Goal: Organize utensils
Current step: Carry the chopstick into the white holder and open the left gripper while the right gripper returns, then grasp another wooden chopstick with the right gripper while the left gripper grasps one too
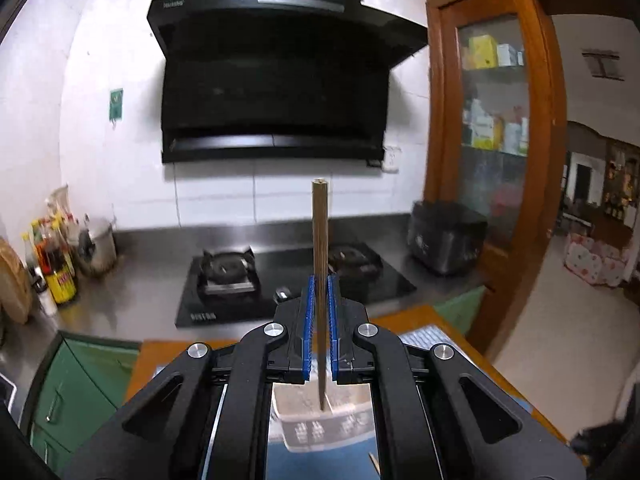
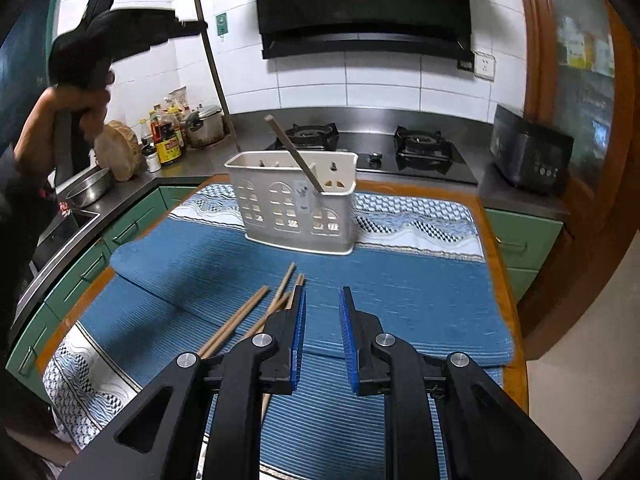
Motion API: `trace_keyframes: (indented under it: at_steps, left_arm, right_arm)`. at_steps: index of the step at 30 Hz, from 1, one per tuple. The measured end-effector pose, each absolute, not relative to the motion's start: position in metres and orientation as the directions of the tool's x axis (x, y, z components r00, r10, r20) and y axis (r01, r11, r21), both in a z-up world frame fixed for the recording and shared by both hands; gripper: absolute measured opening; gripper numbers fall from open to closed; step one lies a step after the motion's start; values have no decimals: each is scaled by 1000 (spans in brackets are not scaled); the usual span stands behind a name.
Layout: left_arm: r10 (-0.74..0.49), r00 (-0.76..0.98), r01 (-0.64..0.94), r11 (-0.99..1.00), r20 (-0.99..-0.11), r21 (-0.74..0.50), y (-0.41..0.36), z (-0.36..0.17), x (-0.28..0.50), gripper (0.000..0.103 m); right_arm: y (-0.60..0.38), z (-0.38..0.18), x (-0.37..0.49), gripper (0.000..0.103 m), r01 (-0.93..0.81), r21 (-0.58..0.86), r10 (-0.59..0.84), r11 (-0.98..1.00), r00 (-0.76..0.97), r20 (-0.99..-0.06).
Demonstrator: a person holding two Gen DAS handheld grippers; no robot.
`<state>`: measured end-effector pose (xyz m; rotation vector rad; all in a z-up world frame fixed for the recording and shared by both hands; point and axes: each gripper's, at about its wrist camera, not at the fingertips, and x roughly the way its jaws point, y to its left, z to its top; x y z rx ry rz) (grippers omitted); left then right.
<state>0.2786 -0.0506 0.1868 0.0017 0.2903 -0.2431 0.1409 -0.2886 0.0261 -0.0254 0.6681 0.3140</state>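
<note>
1. I use the white utensil holder point(image 2: 294, 204) as my landmark. It stands upright on a blue striped mat point(image 2: 400, 292), toward the mat's far edge, with the stove point(image 2: 400, 152) on the counter behind it.

2. My left gripper point(image 1: 320, 320) is clamped on a single brown chopstick point(image 1: 319, 248), its blue pads pressing the shaft on both sides. The stick stands close to vertical. In the left wrist view its lower tip hangs over the holder's open top, though I cannot tell whether it has entered.

3. In the right wrist view, that gripper is high and to the left of the holder, and the stick slants down toward it.

4. One chopstick already in the holder point(image 2: 296, 156) leans up and to the left, out of its right end.

5. My right gripper point(image 2: 322, 328) is partly open and holds nothing. It sits low on the near side of the holder.

6. The loose chopsticks point(image 2: 248, 312) lie flat on the mat, just left of the right gripper's left finger, pointing roughly toward the holder.

7. I judge the left hand is nearer to dropping its stick straight down. The right must shift left to straddle a loose stick.
</note>
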Motion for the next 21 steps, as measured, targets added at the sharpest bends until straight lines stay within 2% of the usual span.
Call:
trace_keyframes:
  at_steps: [6,13,17,20,21]
  left_arm:
    - [-215,929,211,976,-300,-44,-54,164,307,5]
    - [-210,888,194,978,-409,-80,-45,114,325,5]
    - [-209,879,197,978,-428,-73,-42,104,320,13]
    - [-212,887,199,977,-410,-75,-38,107,306,34]
    - [-211,890,200,977,-405,-71,-37,108,301,34]
  right_arm:
    - [-295,9,149,17,-276,94,271,956,720,-639]
    - [-289,-4,145,17,-276,86,263,957,709,-654]
    - [-281,-13,137,17,-285,98,275,954,689,-670]
    - [-274,-25,131,17,-294,120,293,948,663,-689]
    - [-271,-29,129,17,-297,122,295,947,654,-697]
